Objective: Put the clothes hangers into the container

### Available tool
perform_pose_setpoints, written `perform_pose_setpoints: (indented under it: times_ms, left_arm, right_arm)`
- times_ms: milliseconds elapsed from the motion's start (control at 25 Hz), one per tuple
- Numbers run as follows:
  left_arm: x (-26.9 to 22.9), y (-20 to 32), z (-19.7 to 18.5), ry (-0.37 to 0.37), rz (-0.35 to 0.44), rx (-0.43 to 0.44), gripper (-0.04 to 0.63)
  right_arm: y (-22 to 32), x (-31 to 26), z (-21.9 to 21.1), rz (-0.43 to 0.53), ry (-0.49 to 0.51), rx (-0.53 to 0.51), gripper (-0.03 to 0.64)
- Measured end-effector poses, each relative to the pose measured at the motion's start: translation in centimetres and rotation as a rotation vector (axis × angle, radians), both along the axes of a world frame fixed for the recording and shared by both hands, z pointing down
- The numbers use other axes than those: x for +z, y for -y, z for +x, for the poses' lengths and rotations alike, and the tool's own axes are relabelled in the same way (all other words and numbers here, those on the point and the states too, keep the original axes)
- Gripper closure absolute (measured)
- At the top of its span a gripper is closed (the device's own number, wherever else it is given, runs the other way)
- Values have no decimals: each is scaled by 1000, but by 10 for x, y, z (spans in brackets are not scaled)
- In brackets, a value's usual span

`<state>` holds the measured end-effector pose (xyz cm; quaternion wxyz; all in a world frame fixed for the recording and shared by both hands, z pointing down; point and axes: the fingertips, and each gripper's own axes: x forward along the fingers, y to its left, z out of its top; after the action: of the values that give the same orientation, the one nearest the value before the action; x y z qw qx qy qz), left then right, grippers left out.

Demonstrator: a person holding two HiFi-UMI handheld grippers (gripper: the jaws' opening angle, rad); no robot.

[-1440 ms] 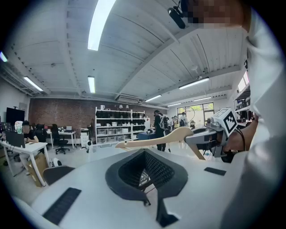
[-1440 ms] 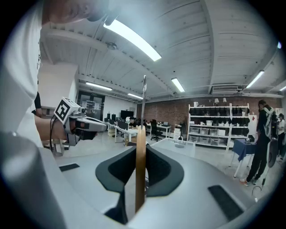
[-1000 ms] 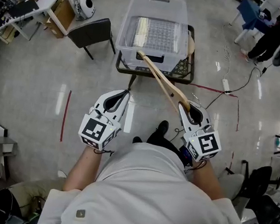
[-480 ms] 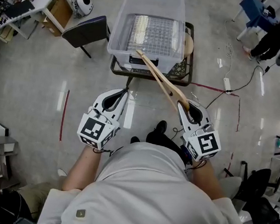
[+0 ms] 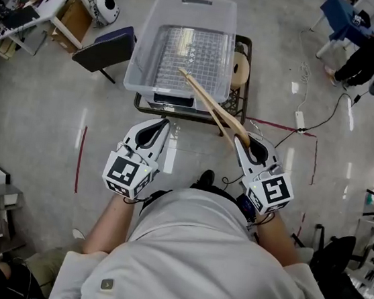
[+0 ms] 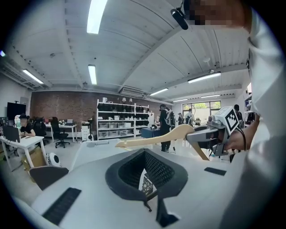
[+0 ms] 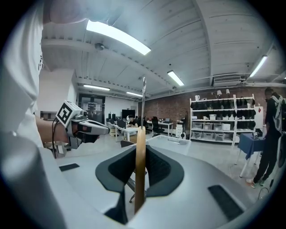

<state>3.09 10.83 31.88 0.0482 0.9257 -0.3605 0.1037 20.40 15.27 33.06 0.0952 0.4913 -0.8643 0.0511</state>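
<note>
Wooden clothes hanger (image 5: 209,103) clamped in my right gripper (image 5: 245,143) fingers, tip over clear container (image 5: 195,1) at top centre; left gripper (image 5: 157,130) fingers together, empty. Next I lower, release.

Both forearms are out in front of the torso, roughly parallel, left forearm (image 5: 115,219) and right forearm (image 5: 278,235) bare. The tongs sit side by side, well apart, pointing ahead and slightly below level, marker cubes facing up. Left tongs (image 5: 164,124): jaws together, nothing between them. Right tongs (image 5: 239,140): jaws clamped on one end of a wooden hanger (image 5: 210,101), which sticks out ahead of the tips and leftward.
</note>
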Motion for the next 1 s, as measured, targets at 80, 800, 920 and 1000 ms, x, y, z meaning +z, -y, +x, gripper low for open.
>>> perform_pose_setpoints:
  times_ms: [80, 800, 920, 1000]
  left_arm:
    - [-1, 9, 10, 4, 1, -6, 578]
    - [2, 106, -20, -2, -4, -8, 578]
    - [0, 127, -38, -13, -3, 11, 578]
    - [0, 138, -53, -21, -3, 27, 578]
  right_arm:
    - [11, 0, 10, -3, 1, -12, 549]
    - [109, 5, -16, -25, -4, -10, 549]
    - [128, 3, -34, -28, -9, 12, 549]
    - [139, 3, -50, -29, -15, 26, 549]
